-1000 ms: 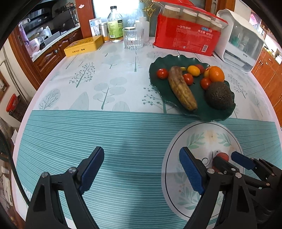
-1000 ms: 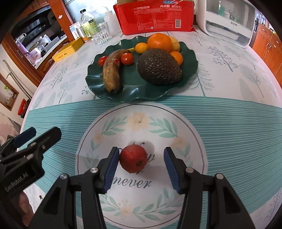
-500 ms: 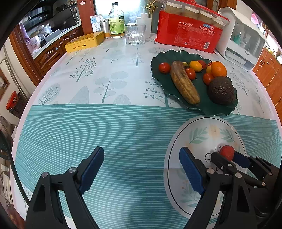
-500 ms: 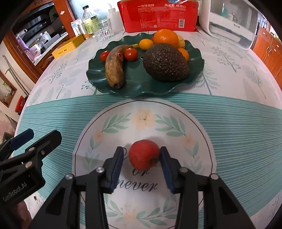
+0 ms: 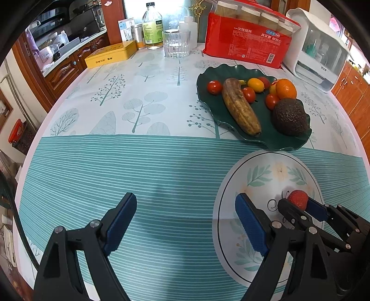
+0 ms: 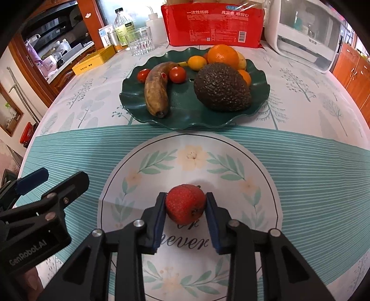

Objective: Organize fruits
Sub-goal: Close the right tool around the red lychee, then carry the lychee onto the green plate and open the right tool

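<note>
My right gripper is shut on a small red fruit over the round flower print of the tablecloth; it also shows in the left wrist view. A dark green wavy plate lies beyond it and holds a brown banana, an avocado, an orange and several cherry tomatoes. My left gripper is open and empty over the striped cloth, to the left of the right gripper.
At the back of the table stand a red pack of paper cups, a white appliance, a glass, a bottle and a yellow box. The table edge curves down on the left, with wooden cabinets beyond.
My right gripper's jaws closed from either side of the red fruit until they gripped it. The left gripper stayed open and shifted only slightly.
</note>
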